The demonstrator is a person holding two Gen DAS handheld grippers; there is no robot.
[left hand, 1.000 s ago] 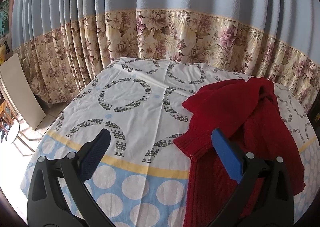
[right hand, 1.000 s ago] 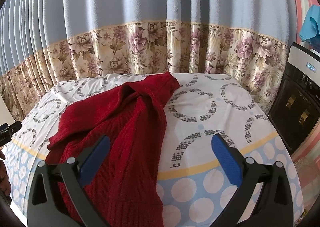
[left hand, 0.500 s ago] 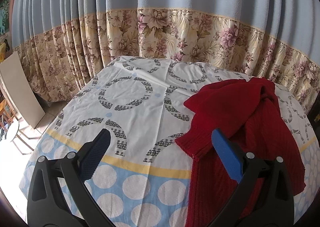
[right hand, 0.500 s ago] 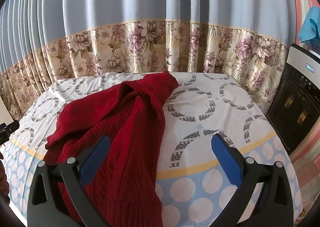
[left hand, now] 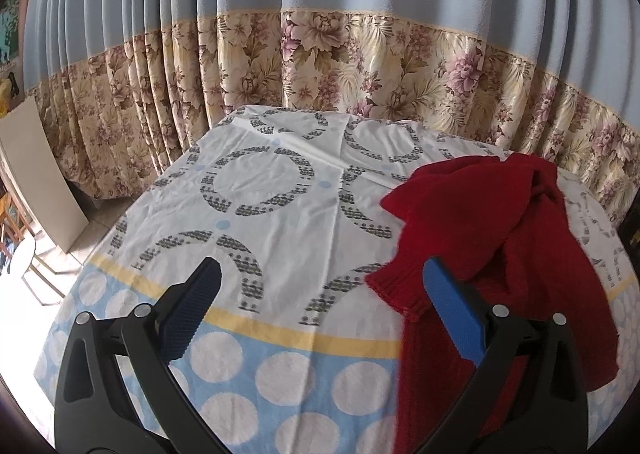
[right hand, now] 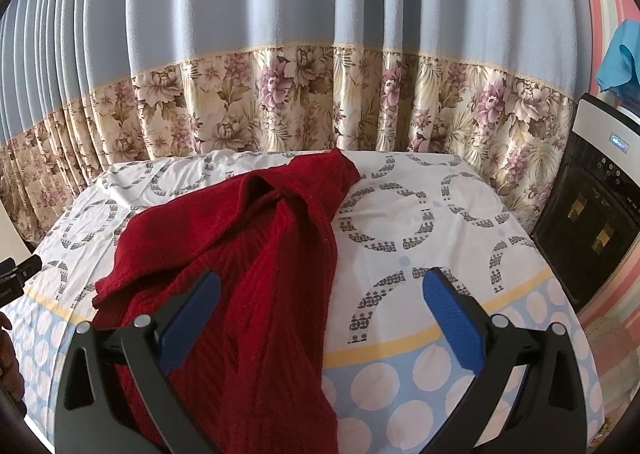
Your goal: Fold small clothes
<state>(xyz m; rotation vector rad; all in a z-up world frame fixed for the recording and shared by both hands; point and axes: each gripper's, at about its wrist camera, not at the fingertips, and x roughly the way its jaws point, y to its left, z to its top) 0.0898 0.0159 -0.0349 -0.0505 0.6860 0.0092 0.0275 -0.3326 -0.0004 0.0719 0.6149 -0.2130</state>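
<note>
A dark red knit sweater [left hand: 500, 238] lies crumpled on the patterned tablecloth [left hand: 280, 214], right of centre in the left wrist view. Its ribbed cuff [left hand: 394, 292] points toward my left gripper [left hand: 320, 302], which hovers open above the near table edge with nothing between its blue pads. In the right wrist view the sweater [right hand: 256, 254] spreads from the table's middle over the near left edge. My right gripper [right hand: 320, 306] is open above the near edge, its left finger [right hand: 188, 314] over the sweater, its right finger over bare cloth [right hand: 400, 222].
A floral and blue curtain [right hand: 320, 94] hangs close behind the table. A black appliance [right hand: 588, 222] stands at the table's right. A pale board [left hand: 36, 174] leans at the left, near a small white stool [left hand: 24, 266]. Part of the left tool [right hand: 16, 278] shows at the right view's left edge.
Both grippers have drawn back slightly, so the table and sweater sit a little lower and farther. The sweater has not moved, and both stay open.
</note>
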